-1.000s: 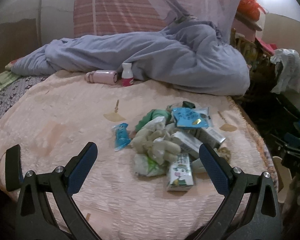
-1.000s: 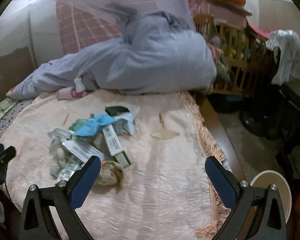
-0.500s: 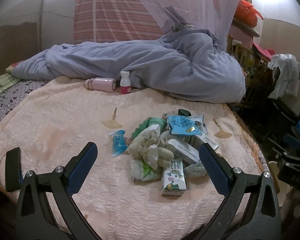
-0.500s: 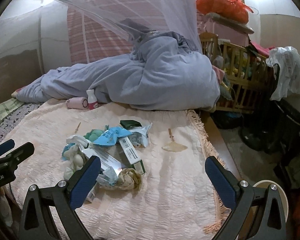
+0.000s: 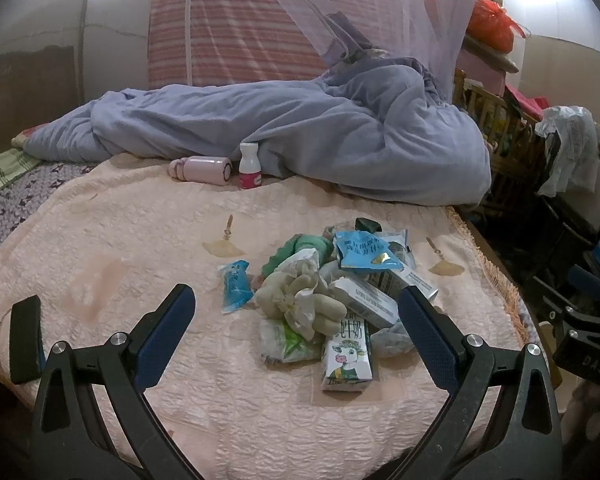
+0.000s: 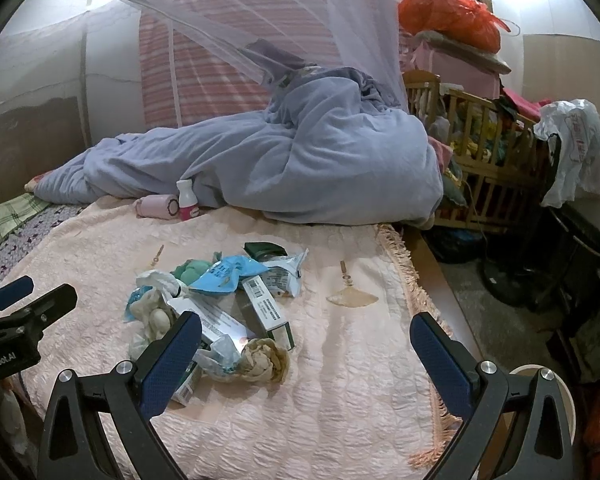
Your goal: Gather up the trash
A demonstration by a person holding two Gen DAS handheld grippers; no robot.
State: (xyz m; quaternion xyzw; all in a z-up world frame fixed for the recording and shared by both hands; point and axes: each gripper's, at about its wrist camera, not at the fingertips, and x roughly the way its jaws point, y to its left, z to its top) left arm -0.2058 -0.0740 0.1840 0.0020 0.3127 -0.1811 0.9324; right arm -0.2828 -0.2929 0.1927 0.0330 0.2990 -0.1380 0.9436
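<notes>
A heap of trash (image 5: 328, 296) lies on the pink bedspread (image 5: 120, 264): a milk carton (image 5: 347, 354), crumpled tissues (image 5: 300, 300), a blue wrapper (image 5: 362, 255), cardboard boxes (image 5: 364, 304) and a small blue packet (image 5: 235, 286). The heap also shows in the right wrist view (image 6: 216, 304), with a crumpled paper ball (image 6: 264, 360) at its near edge. My left gripper (image 5: 296, 336) is open and empty, just before the heap. My right gripper (image 6: 306, 354) is open and empty, over the bedspread (image 6: 360, 380) right of the heap.
A lavender quilt (image 5: 300, 140) lies bunched across the back of the bed, with a pink bottle (image 5: 204, 168) and a small white bottle (image 5: 250, 166) before it. A wooden crib (image 6: 480, 160) and clutter stand right of the bed. A round bin rim (image 6: 540, 376) shows at the lower right.
Both grippers have drawn back and lifted slightly, so the heap sits farther off and more of the bed and wall shows. Both stay open. The trash has not moved.
</notes>
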